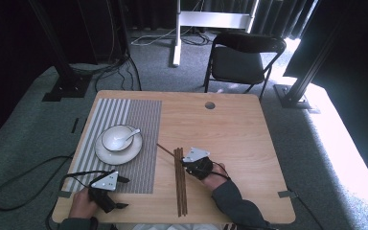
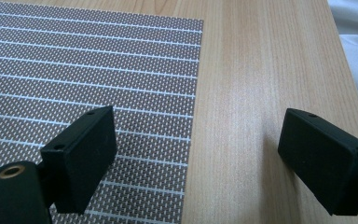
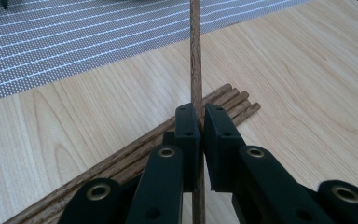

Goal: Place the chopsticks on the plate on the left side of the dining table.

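A single wooden chopstick (image 3: 196, 60) is pinched between the closed jaws of the right gripper (image 3: 201, 122), which has it clamped partway along its length; its far end juts forward toward the striped placemat (image 3: 74, 42), tilted across the others. In the high view that stick (image 1: 165, 150) angles off to the upper left from the right gripper (image 1: 188, 162), apart from the line of the bundle. Just beneath it, the rest of the chopsticks (image 3: 135, 149) lie side by side on the table (image 3: 307, 70), and from above they form a neat row (image 1: 180, 187) running toward the near edge, right of the placemat.

So the work looks barely begun: one stick is picked out of the pile, and judging by the setting it has yet to be carried anywhere. Several sticks remain unmoved.

Further left, a white bowl (image 1: 117, 137) with a spoon (image 1: 130, 136) in it sits on a plate (image 1: 119, 152) on the placemat (image 1: 139, 120); no chopstick lies beside it yet.

The left gripper (image 1: 106, 190) rests at the table's near left corner. Its jaws stand wide apart with nothing between them, over the placemat's edge (image 2: 121, 70) and bare wood (image 2: 251, 93), so it appears to be waiting.
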{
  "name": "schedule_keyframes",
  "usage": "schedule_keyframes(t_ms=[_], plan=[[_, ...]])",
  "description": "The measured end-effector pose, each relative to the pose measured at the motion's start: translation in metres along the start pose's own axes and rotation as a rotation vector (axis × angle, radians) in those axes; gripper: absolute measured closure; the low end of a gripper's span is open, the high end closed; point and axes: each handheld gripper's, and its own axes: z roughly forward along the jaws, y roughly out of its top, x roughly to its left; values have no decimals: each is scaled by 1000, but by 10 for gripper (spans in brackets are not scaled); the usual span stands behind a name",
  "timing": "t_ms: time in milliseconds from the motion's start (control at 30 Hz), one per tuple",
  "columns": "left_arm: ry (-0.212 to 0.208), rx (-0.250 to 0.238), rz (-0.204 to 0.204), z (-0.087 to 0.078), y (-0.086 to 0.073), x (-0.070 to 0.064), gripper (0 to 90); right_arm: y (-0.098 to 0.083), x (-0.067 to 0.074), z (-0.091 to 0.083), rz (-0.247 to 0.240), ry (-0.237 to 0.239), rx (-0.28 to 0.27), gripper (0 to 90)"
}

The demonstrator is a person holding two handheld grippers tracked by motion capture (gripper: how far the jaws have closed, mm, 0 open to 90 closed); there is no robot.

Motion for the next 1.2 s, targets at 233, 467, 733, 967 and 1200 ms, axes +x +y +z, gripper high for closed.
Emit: schedule_keyframes(t_ms=[233,467,733,967,1200], plan=[[0,0,0,0,0,0,117,5,3,2,-25,11,-8,843],[0,0,1,0,0,0,117,11,6,5,-29,19,-32,842],[0,0,1,0,0,0,117,16,10,9,-49,32,-35,843],[0,0,0,0,0,0,117,19,12,11,-69,47,-38,843],[0,0,1,0,0,0,117,22,13,14,-85,58,-45,843]])
